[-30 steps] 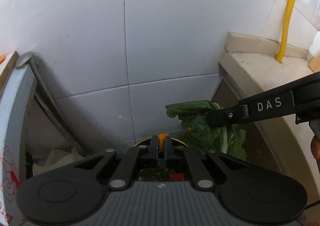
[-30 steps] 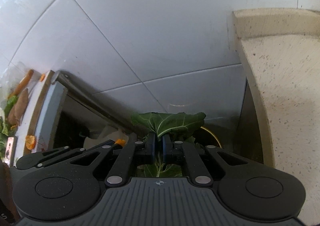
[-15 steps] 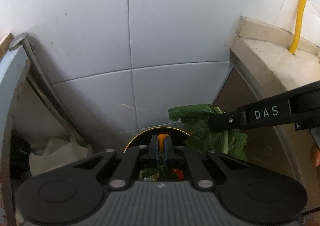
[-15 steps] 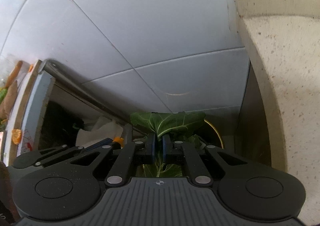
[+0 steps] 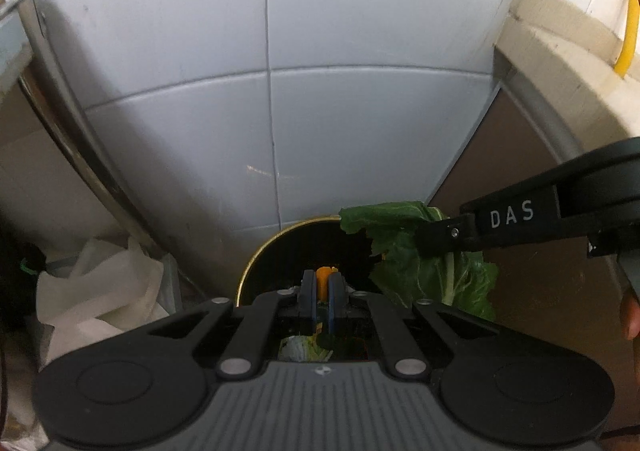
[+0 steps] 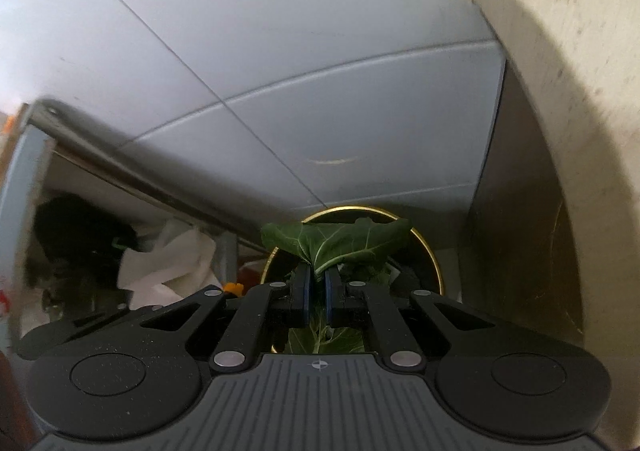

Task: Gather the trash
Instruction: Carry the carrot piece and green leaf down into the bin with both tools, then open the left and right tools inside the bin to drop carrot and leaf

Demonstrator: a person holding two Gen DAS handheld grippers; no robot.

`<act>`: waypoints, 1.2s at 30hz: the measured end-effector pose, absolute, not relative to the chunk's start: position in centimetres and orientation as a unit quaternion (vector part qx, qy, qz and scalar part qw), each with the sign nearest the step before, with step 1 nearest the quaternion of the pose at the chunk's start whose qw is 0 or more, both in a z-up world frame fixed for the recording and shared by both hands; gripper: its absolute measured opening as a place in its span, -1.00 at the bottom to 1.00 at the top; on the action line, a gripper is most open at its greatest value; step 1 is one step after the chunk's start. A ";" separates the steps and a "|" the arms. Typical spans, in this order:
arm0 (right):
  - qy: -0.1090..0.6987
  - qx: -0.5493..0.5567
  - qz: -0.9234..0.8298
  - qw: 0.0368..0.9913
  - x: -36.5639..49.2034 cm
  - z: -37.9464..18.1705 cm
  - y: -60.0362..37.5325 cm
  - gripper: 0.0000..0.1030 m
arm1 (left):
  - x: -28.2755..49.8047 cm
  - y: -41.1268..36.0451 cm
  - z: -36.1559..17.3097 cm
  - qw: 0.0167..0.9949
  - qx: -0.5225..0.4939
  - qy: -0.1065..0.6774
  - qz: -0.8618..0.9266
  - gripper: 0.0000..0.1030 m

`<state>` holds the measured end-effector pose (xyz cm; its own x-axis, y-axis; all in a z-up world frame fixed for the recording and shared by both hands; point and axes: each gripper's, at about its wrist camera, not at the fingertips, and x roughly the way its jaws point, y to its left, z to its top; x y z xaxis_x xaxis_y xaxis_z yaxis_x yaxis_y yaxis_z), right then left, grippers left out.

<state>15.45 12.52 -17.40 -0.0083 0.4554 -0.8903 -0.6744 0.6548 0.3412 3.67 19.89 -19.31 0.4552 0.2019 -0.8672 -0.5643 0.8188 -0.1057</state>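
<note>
A: Left gripper (image 5: 320,285)?
B: We've got it clamped on an orange scrap (image 5: 322,279), right over the bin (image 5: 256,271).
A: Right gripper (image 6: 316,283)?
B: Clamped on a green leaf (image 6: 340,243), also above the bin (image 6: 430,255). Leaf hangs just beside the scrap, over the bin's right side.
A: Surroundings?
B: White tiles (image 5: 360,51) behind, bench (image 5: 560,75) on the right.

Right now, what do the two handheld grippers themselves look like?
Both are matte black: a ribbed grey-black body, two round side discs, angled linkage bars with silver rivets. The left gripper and right gripper have blue finger pads. The right's side reads DAS in white.
</note>
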 end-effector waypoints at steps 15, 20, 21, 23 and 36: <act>0.601 -0.123 0.376 0.695 13.6 -22.4 14.4 -0.81 | 3.7 21.1 -23.1 0.821 -0.210 0.476 0.234 -0.96; 0.609 -0.126 0.366 0.692 13.9 -23.5 14.1 -0.80 | 3.9 21.5 -24.5 0.815 -0.220 0.480 0.236 -0.96; 0.610 -0.125 0.364 0.692 14.0 -23.7 14.1 -0.80 | 4.0 21.6 -24.9 0.814 -0.222 0.481 0.236 -0.96; 0.609 -0.125 0.361 0.695 14.1 -24.2 14.2 -0.80 | 4.3 21.7 -25.6 0.812 -0.224 0.484 0.237 -0.96; 0.625 -0.132 0.342 0.690 15.5 -28.7 15.2 -0.76 | 5.3 22.5 -29.6 0.797 -0.235 0.500 0.244 -0.95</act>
<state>15.51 15.23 -28.69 -0.0139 0.3066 -0.9517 -0.6357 0.7320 0.2451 5.31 22.46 -29.59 0.3800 0.1545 -0.9120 -0.6239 0.7707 -0.1294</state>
